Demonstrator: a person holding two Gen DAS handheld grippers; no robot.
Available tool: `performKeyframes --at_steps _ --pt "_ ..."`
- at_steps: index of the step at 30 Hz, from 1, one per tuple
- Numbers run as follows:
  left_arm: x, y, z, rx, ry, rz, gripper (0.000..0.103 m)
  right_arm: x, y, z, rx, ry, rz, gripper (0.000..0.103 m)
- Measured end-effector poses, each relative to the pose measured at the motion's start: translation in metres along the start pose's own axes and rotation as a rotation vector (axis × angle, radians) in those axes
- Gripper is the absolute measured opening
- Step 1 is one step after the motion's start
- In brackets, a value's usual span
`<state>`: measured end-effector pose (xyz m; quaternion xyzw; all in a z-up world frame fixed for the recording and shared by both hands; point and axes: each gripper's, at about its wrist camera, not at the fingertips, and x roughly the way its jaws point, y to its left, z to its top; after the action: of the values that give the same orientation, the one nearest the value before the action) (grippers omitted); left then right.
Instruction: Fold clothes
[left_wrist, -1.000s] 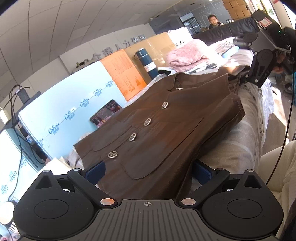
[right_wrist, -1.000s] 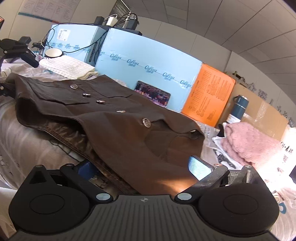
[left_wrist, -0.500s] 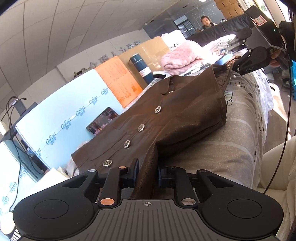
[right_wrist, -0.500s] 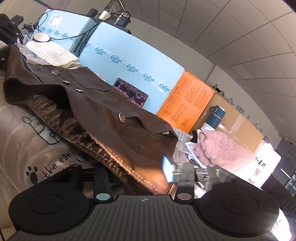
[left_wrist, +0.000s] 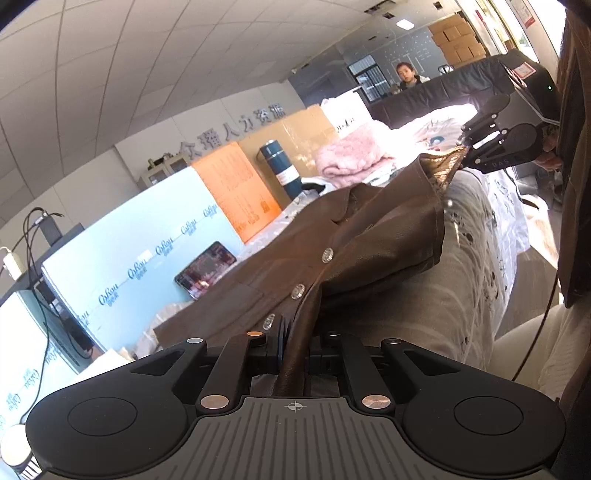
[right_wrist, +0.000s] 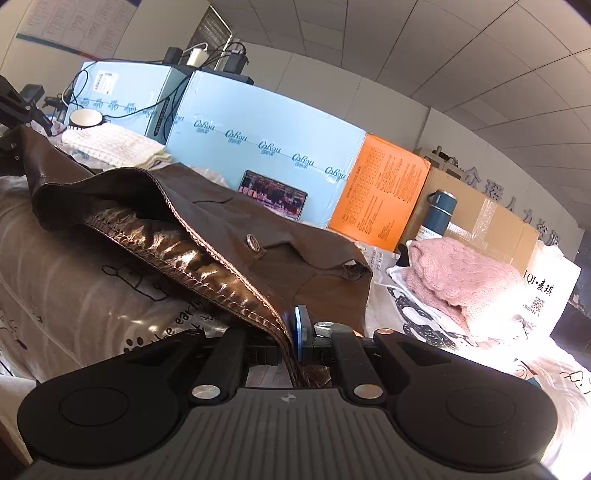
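A brown leather jacket (left_wrist: 373, 236) with silver buttons lies across a grey printed cloth (left_wrist: 424, 306). My left gripper (left_wrist: 297, 341) is shut on the jacket's near edge, which stands up between the pads. In the right wrist view the same jacket (right_wrist: 229, 218) shows its shiny lining, and my right gripper (right_wrist: 293, 332) is shut on its near edge. The right gripper (left_wrist: 469, 146) also appears far right in the left wrist view, holding the jacket's far end raised. The left gripper's tip (right_wrist: 18, 114) shows at the far left of the right wrist view.
A pink knitted sweater (right_wrist: 469, 273) is piled beyond the jacket, beside a dark blue flask (right_wrist: 437, 218). Light blue panels (right_wrist: 266, 147), an orange box (right_wrist: 380, 192), cardboard boxes and a tablet (right_wrist: 273, 194) line the far side. A person (left_wrist: 408, 75) sits behind a distant counter.
Both grippers went from open to shut on the jacket's near edge. That edge has since been lifted off the cloth, exposing the shiny lining.
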<state>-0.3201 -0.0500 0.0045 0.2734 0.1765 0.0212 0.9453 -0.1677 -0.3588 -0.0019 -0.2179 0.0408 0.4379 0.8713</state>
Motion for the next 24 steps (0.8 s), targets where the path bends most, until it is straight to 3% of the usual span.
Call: performKeyframes --at_steps 5,12,18,24 --pt "0.01 0.008 0.002 -0.024 -0.058 0.072 0.009 0.006 -0.004 0.008 -0.005 -0.06 -0.014 0.006" --pt "0.024 0.024 0.006 -0.108 -0.192 0.21 0.009 0.021 -0.024 0.02 0.15 -0.233 -0.058 0.006" --pt "0.048 0.044 0.013 -0.07 -0.194 0.251 0.01 0.047 -0.036 0.033 0.231 -0.294 -0.064 0.007" --pt "0.088 0.06 0.011 -0.164 -0.185 0.286 0.01 0.086 -0.068 0.036 0.47 -0.278 0.029 0.008"
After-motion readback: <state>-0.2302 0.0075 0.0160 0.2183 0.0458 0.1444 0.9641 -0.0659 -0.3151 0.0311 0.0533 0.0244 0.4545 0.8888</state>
